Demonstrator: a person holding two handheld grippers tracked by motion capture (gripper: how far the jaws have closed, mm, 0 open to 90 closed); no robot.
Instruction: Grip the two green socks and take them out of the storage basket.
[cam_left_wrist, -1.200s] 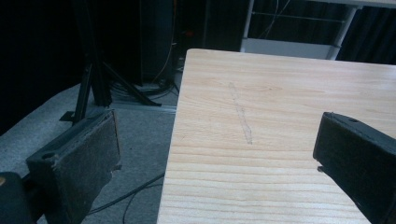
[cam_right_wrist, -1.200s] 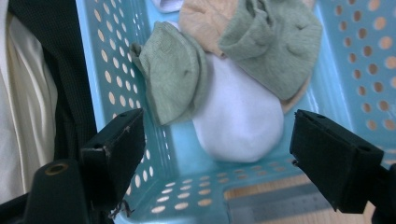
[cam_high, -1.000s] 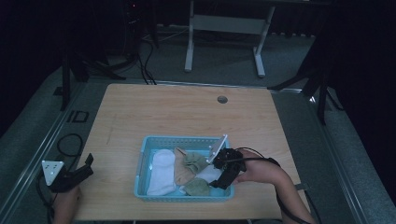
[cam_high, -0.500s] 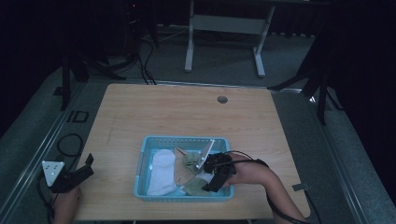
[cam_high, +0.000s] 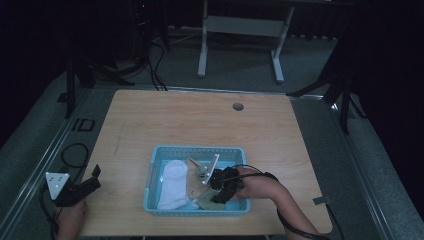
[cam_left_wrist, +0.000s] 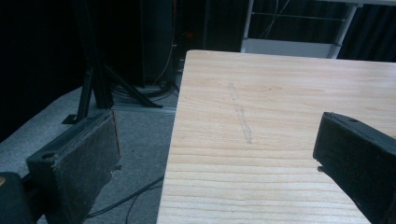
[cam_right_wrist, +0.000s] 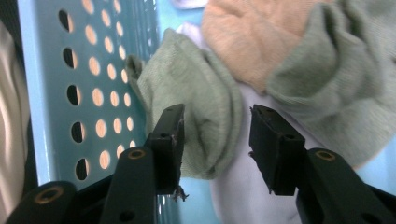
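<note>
A light blue perforated basket (cam_high: 195, 149) holds several socks: a white sock (cam_high: 172, 185), a peach one (cam_right_wrist: 252, 32) and two green ones. My right gripper (cam_high: 216, 196) reaches down into the basket's near right part. In the right gripper view its jaws (cam_right_wrist: 217, 114) have just been closing and stand on either side of a folded green sock (cam_right_wrist: 196, 93). The left pad touches the sock and a gap remains at the right pad. My left gripper (cam_high: 92, 177) hangs open beside the table's near left corner, with nothing between its jaws (cam_left_wrist: 219, 135).
The second green sock (cam_right_wrist: 336, 70) lies to the right over the white one. The basket wall (cam_right_wrist: 102, 70) stands close beside the left jaw. The wooden table (cam_left_wrist: 280, 93) has a cable hole (cam_high: 238, 106) at the back. A desk frame (cam_high: 240, 25) stands beyond.
My right gripper has moved left and down into the basket, and its jaws have narrowed around the green sock. The left gripper has kept still.
</note>
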